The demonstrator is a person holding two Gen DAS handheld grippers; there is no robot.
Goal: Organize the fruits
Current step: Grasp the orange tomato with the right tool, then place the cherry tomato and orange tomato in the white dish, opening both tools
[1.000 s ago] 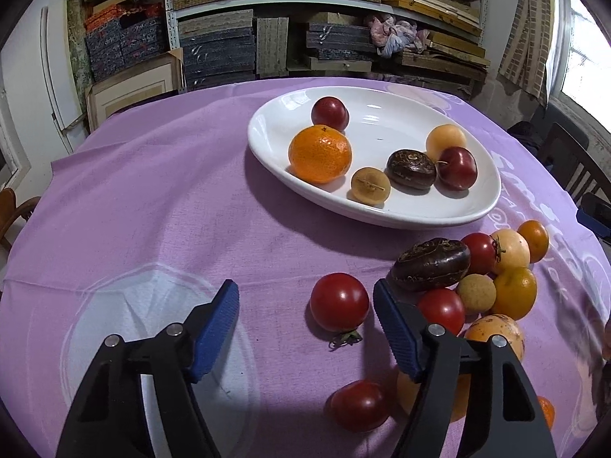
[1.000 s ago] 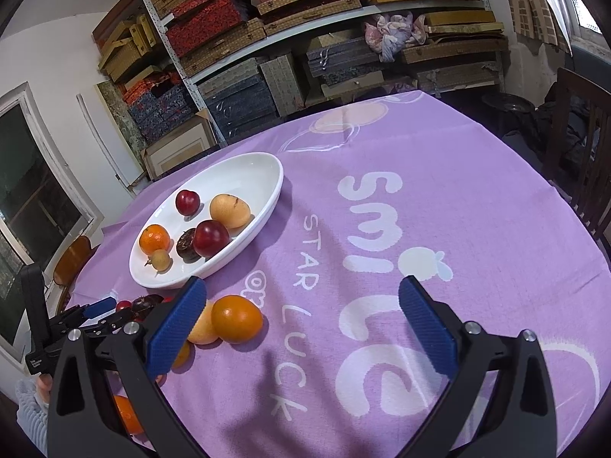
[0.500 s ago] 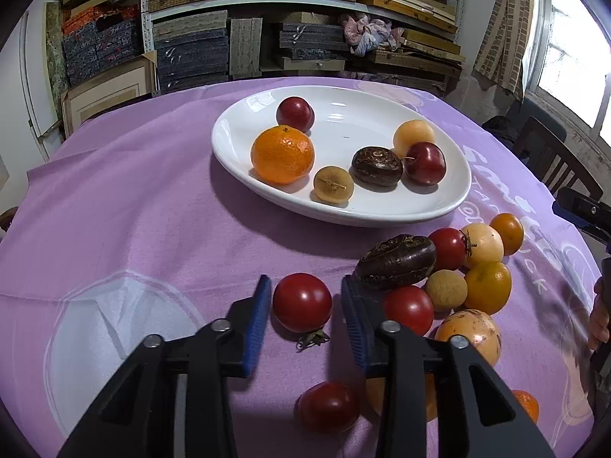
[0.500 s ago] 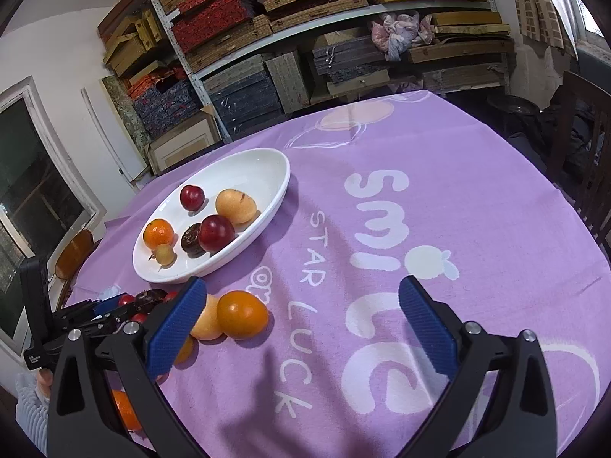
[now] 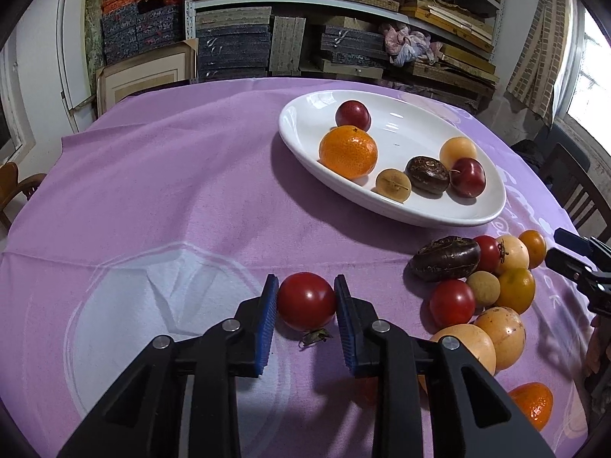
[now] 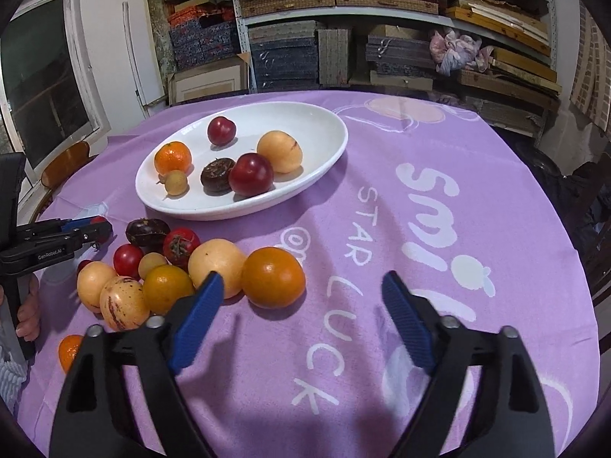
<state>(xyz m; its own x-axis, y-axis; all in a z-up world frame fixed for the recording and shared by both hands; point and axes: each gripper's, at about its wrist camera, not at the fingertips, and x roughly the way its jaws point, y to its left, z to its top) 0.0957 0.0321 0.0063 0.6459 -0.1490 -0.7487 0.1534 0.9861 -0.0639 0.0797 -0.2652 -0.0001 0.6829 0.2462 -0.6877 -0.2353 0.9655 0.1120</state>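
1. On the purple-clothed tabletop (image 5: 160,175), a red tomato (image 5: 306,300) is gripped between the blue pads of the left tongs (image 5: 303,305), which are clenched on its two sides; the fruit appears to rest on the cloth, with a loose green stem piece (image 5: 315,337) lying just beneath it.

2. Just beside the pile of loose fruit (image 6: 160,267), the right tongs (image 6: 301,305) are seen with nothing between them; their jaws have just been closing but stand well apart, and an orange fruit (image 6: 273,276) lies just ahead of the left pad without being touched.

3. Six fruits are already gathered in the white oval dish (image 5: 420,217): a mandarin (image 5: 348,151), two dark red plums, a pale yellow fruit, a small tan one and a dark brown one.

4. The step in hand is judged to be the pick-up of the tomato by the left tongs, with the grip already made and the lift not yet done.

5. A lift clear of the cloth and a carry up and to the right, over the near rim of the dish, are called for next, with the fruit to be set into a bare part of the dish.

6. Gentle pressure is advised, since the tomato looks soft and smooth and could slip or bruise.

7. For the right tongs, a small shift toward the orange fruit is needed before a grip can be made.
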